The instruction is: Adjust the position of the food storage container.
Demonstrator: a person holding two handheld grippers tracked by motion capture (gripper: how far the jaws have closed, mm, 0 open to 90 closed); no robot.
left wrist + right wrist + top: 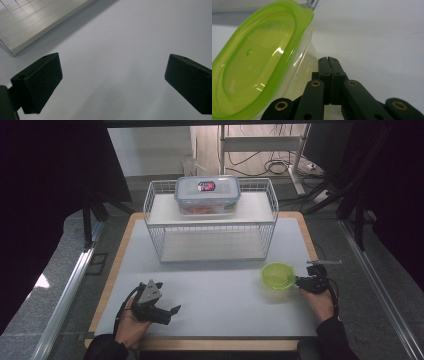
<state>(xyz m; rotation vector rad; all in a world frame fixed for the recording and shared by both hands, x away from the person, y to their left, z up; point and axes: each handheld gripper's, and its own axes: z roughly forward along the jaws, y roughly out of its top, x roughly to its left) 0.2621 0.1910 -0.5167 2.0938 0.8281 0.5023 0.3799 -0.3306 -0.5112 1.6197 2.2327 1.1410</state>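
Observation:
A small clear tub with a lime-green lid point(278, 275) stands on the white table point(225, 295) at the right, in front of the wire rack. My right gripper point(301, 281) is just right of it, held in a hand. In the right gripper view the jaws of the right gripper point(329, 60) are pressed together with nothing between them, and the tub point(259, 62) sits close beside them on the left. My left gripper point(171, 314) rests low over the table's front left, open. Its jaws stand wide apart over bare table in the left gripper view point(113, 66).
A white wire rack point(150, 215) with two shelves stands at the back middle of the table. A clear clip-lock box point(207, 195) with food inside sits on its top shelf. The rack's lower shelf point(32, 22) shows ahead of the left gripper. The table has a wooden rim point(112, 270).

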